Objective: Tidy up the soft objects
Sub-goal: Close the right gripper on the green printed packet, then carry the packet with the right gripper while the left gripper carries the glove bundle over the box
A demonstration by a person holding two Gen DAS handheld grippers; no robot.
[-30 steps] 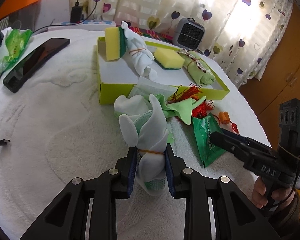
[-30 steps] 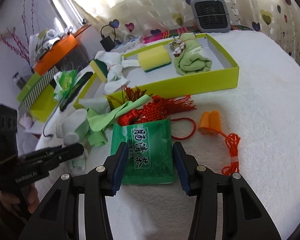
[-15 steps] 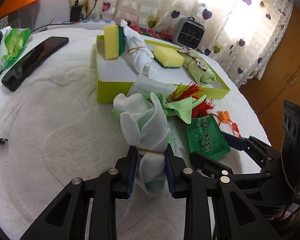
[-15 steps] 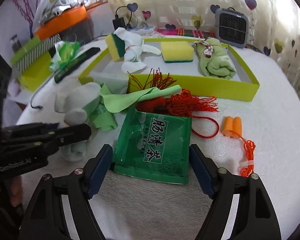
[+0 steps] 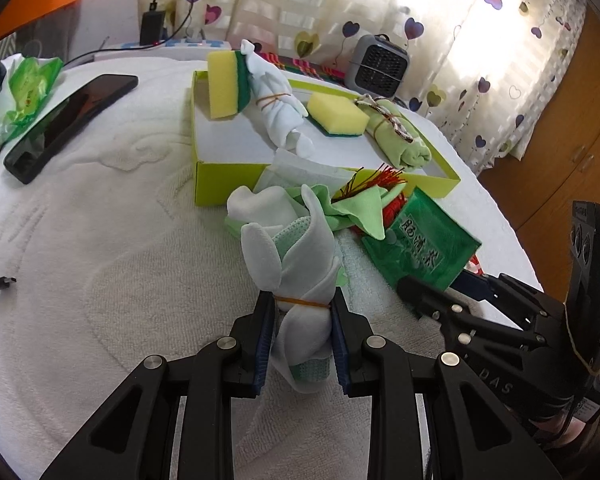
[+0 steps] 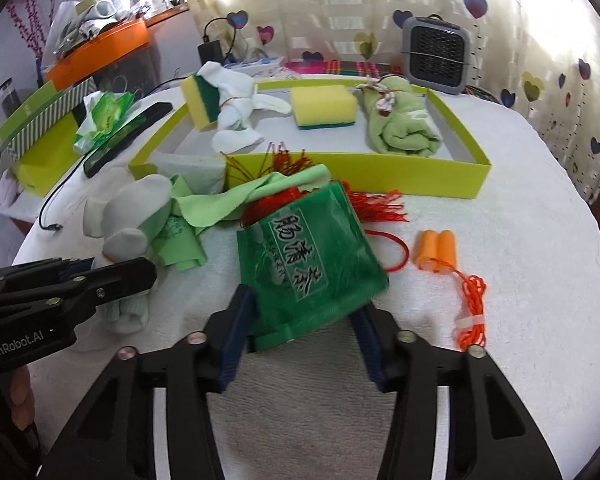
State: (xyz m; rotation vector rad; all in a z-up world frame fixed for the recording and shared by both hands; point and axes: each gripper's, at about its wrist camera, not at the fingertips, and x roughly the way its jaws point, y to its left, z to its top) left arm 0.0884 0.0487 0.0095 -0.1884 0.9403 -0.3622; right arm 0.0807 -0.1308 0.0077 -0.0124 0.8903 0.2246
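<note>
My left gripper point(image 5: 300, 316) is shut on a white and mint cloth bundle point(image 5: 296, 256) tied with a rubber band, standing on the white towel. My right gripper point(image 6: 300, 320) is shut on the near edge of a green foil packet point(image 6: 308, 256) and tilts it up off the towel; the packet also shows in the left wrist view point(image 5: 420, 244). The lime tray point(image 6: 380, 168) behind holds two yellow sponges point(image 6: 324, 106), a white bundle point(image 6: 236, 112) and a rolled green cloth point(image 6: 404, 128). A light green cloth point(image 6: 236, 200) and red tassel point(image 6: 376, 208) lie before the tray.
Orange earplugs on a cord point(image 6: 436, 248) lie right of the packet. A black phone point(image 5: 68, 120) and a tissue pack point(image 5: 24, 92) lie at the left. A grey fan heater point(image 6: 436, 54) stands behind the tray. A cable end point(image 5: 0, 284) lies at the far left.
My right gripper has closed in from wide open onto the green packet and lifted its near edge. My left gripper has kept its hold on the bundle, nearly still.
</note>
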